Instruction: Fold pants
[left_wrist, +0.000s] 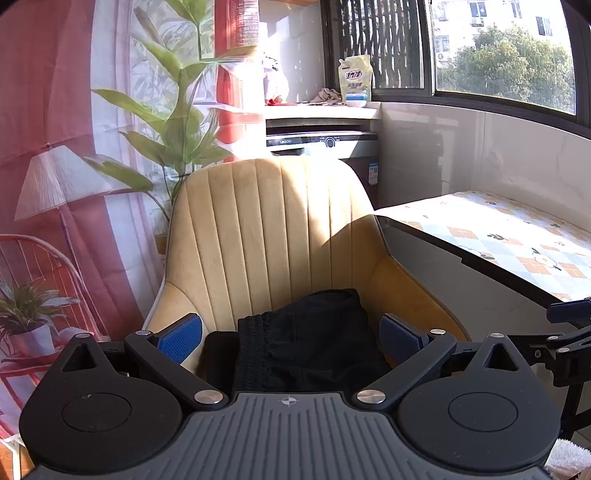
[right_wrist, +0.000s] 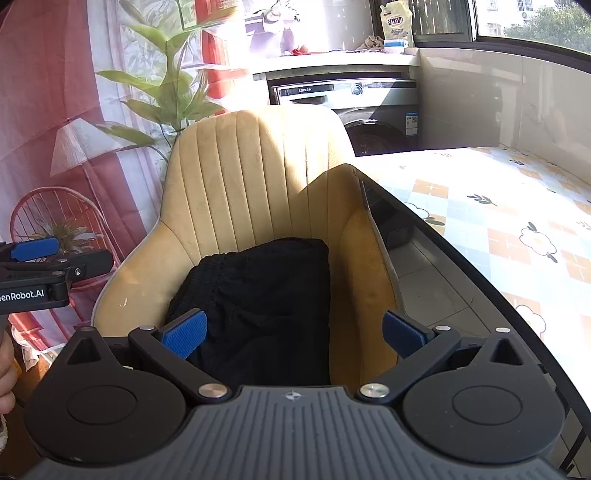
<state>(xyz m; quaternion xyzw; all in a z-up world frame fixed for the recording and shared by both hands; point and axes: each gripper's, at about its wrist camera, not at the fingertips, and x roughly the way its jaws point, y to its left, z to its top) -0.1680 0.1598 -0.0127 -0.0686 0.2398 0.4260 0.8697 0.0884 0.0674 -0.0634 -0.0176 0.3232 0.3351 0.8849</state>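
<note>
Though they lie bunched on the seat of the yellow chair (left_wrist: 266, 229), against its back, the black pants (right_wrist: 258, 295) look soft, light and limp; we judge the elastic waistband (left_wrist: 251, 343) the surest hold. Our left gripper (left_wrist: 291, 338) and right gripper (right_wrist: 295, 334) hover spread, holding nothing.

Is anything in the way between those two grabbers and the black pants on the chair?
Nothing visible. The black pants lie bunched on the yellow chair seat, directly ahead of the left gripper and the right gripper. Both have their jaws open, holding nothing.
</note>
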